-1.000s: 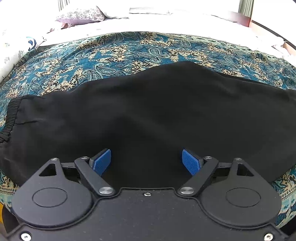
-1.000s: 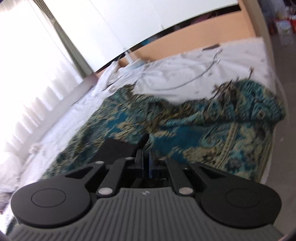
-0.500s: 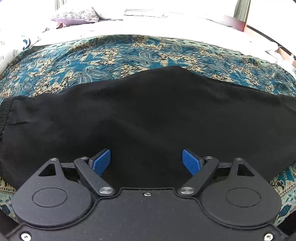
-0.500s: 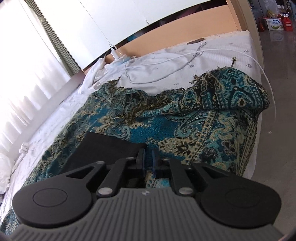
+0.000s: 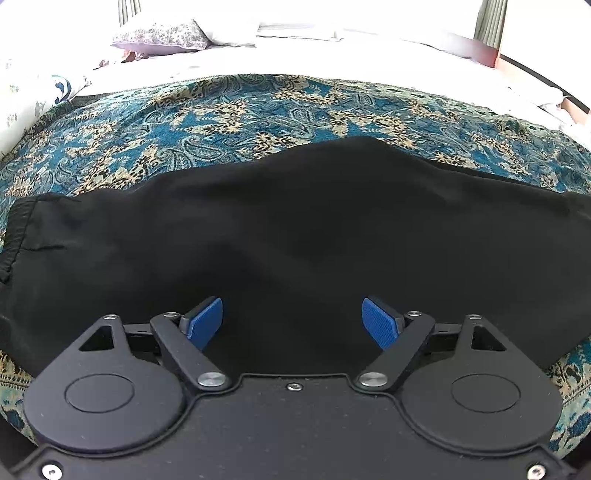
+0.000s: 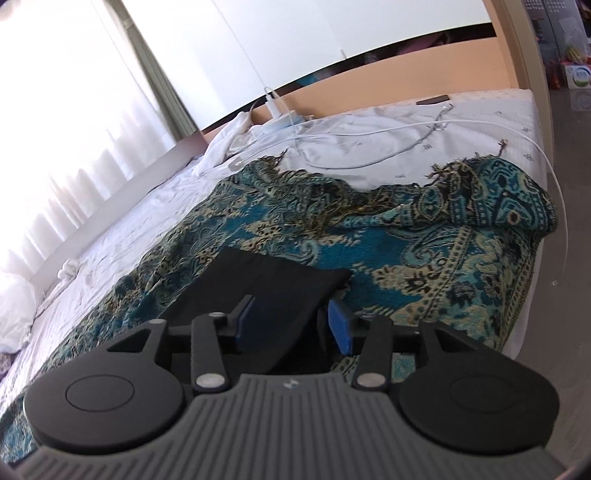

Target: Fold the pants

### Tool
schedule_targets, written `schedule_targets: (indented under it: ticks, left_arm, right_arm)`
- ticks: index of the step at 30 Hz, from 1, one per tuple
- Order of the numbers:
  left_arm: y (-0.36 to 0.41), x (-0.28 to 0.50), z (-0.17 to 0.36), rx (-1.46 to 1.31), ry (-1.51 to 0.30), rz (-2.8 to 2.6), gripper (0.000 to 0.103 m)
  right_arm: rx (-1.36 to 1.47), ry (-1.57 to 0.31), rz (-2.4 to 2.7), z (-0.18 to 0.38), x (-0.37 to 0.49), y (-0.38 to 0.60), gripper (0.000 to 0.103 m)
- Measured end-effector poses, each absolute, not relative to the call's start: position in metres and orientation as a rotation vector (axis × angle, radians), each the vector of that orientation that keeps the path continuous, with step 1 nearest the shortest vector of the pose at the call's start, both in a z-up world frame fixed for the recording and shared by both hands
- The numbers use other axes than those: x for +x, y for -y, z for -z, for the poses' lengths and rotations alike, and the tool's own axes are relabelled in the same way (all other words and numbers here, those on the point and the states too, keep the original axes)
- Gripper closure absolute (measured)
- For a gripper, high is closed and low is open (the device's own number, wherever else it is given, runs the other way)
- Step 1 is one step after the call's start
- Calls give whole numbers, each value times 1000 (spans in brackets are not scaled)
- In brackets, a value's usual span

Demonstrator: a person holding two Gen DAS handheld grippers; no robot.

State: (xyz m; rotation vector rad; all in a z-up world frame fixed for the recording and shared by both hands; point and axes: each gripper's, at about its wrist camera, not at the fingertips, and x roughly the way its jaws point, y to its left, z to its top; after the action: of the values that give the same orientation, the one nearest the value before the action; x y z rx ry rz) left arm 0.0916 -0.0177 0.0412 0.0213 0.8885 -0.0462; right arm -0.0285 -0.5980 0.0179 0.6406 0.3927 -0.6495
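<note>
Black pants (image 5: pixel 295 229) lie flat on the patterned blanket (image 5: pixel 221 118); left tongs (image 5: pixel 292 321) and right tongs (image 6: pixel 291 321) gape over them, gripping nothing.

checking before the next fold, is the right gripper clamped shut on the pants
No, the right gripper stands open, its blue pads apart over the black pants.

a teal, cream and black paisley woven throw (image 5: pixel 229 122) spreads ahead of the left gripper and runs ahead and right of the right gripper, on a white bed sheet (image 6: pixel 388 147). far ahead-left of the left gripper lies a floral lilac pillow (image 5: pixel 162 35). white charging cables (image 6: pixel 369 138) trail over the sheet, with a small dark flat device (image 6: pixel 432 99) beyond, beside a tan wooden headboard (image 6: pixel 424 70).
</note>
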Motion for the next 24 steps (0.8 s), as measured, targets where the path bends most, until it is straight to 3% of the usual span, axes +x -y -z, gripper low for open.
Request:
schedule_targets:
  ticks: [11, 24]
  left_arm:
    - [89, 75, -52, 43, -828, 238, 20]
    - [159, 39, -28, 187, -825, 369, 18]
  right_arm:
    - [646, -440, 594, -12, -26, 585, 27]
    - [910, -316, 582, 15, -41, 602, 26]
